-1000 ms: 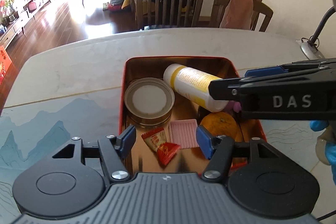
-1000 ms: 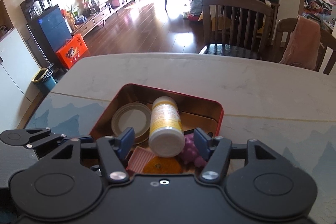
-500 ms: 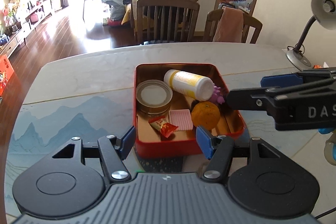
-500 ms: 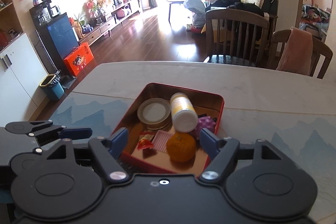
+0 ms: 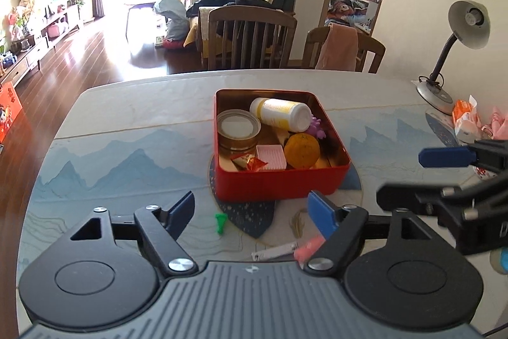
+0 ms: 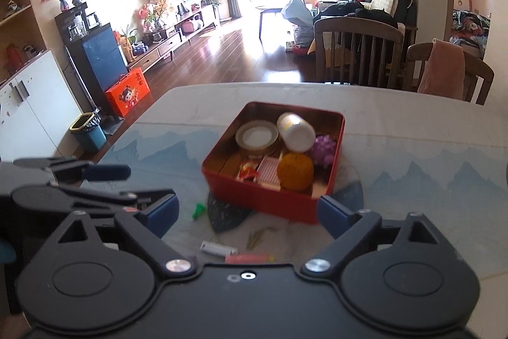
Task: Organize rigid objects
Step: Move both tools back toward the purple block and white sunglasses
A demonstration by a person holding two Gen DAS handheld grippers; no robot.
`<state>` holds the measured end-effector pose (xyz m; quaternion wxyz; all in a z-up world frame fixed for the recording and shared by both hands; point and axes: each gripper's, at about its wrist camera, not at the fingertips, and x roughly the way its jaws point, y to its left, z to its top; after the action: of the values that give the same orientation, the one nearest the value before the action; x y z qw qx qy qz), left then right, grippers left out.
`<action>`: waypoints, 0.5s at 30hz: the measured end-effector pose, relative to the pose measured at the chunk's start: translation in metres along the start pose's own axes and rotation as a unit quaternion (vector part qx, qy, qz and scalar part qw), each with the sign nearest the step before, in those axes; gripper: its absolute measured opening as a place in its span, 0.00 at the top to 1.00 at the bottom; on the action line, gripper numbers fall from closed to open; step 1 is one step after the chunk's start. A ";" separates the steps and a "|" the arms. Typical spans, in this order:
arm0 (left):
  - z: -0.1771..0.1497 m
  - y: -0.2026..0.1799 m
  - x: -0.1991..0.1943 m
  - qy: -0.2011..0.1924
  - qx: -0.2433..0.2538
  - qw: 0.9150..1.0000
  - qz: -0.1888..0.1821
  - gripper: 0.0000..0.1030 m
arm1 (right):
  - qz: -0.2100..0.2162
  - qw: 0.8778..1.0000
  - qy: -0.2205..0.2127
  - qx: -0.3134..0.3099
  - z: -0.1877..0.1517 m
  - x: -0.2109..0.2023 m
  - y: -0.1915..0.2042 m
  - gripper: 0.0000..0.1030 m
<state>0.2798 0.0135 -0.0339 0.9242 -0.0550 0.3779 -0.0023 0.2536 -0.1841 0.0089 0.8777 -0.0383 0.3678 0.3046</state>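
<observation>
A red tin box [image 5: 282,183] [image 6: 263,202] stands mid-table, holding a white-and-yellow bottle [image 5: 281,113] [image 6: 295,129], a round lid [image 5: 239,127], an orange [image 5: 301,150] [image 6: 295,170], a pink tray [image 5: 270,156], a red candy wrapper [image 5: 249,162] and a purple toy [image 5: 316,127]. My left gripper [image 5: 254,210] is pulled back before the box, its jaws opening with nothing between them. My right gripper [image 6: 249,213] hangs on the near side too, jaws opening wide and empty. Each gripper shows at the edge of the other's view.
Loose on the table before the box lie a green piece [image 5: 220,221], a nail clipper [image 5: 276,251], a pink stick [image 5: 309,247] and a dark mat [image 5: 247,212]. A desk lamp [image 5: 457,53] and snack packets [image 5: 465,119] sit far right. Chairs [image 5: 250,40] stand behind the table.
Both grippers drew back from over the box toward the near table edge and rose a little. Their jaws spread wider. The box contents stayed put.
</observation>
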 end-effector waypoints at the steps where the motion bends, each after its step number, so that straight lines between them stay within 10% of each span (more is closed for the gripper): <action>1: -0.003 0.000 -0.003 -0.002 0.001 1.000 0.001 0.22 | -0.002 1.000 0.001 -0.004 -0.005 0.000 0.002 0.03; 15: -0.055 0.019 -0.008 0.024 -0.010 0.999 0.023 0.21 | -0.023 0.999 0.041 -0.016 -0.075 0.009 0.026 0.00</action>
<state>0.2355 0.0277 -0.0692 0.9142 -0.0554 0.4008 0.0215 0.1971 -0.1801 -0.0480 0.8679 -0.0731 0.3977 0.2885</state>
